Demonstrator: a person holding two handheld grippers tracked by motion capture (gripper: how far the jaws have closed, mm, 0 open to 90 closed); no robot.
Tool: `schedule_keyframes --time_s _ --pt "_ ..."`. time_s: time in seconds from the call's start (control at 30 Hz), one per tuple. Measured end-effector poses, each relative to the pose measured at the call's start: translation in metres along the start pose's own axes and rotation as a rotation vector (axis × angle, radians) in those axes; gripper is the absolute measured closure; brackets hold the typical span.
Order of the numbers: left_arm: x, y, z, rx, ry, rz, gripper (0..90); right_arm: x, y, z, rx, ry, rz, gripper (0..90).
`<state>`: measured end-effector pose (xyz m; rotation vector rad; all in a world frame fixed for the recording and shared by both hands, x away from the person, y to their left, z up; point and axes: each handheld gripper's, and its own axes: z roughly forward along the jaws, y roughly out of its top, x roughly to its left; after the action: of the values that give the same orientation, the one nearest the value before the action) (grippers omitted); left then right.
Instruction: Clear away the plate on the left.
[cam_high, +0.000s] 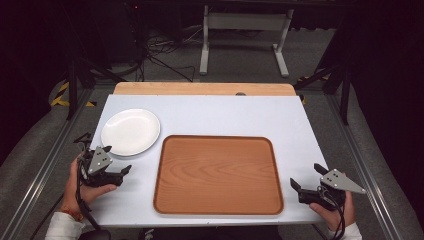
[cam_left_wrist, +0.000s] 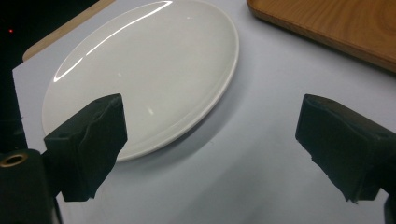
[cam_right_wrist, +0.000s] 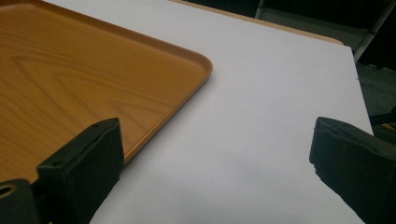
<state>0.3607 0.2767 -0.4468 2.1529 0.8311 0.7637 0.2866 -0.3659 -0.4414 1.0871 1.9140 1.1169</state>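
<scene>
Your left gripper has jaws wide apart, empty, just beside the round white ceramic plate at the white bench's far left. Right gripper likewise apart, near the wooden tray. Glazed rim could slip if you pinch shallow.

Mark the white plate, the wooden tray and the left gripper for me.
white plate (cam_high: 130, 131): high view, middle of its face.
wooden tray (cam_high: 218, 173): high view, bare floor of the tray.
left gripper (cam_high: 123, 176): high view, midway between its fingertips.
</scene>
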Motion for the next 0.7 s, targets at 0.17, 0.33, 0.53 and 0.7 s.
schedule_keyframes --time_s 0.17,0.33,0.53,0.7 --pt "0.005 0.006 0.012 0.078 0.035 0.063 10.5 -0.001 -0.001 0.000 -0.005 -0.004 0.009 4.1" --pt "0.008 0.009 0.022 0.135 0.068 0.124 13.7 -0.003 -0.001 -0.001 -0.009 -0.005 0.015 4.4" --pt "0.005 0.019 0.033 0.199 0.163 0.248 20.4 -0.002 -0.002 0.000 -0.003 -0.003 0.013 4.5" --pt "-0.004 0.025 0.041 0.252 0.194 0.332 21.2 -0.002 -0.002 0.000 -0.002 -0.006 0.012 4.6"
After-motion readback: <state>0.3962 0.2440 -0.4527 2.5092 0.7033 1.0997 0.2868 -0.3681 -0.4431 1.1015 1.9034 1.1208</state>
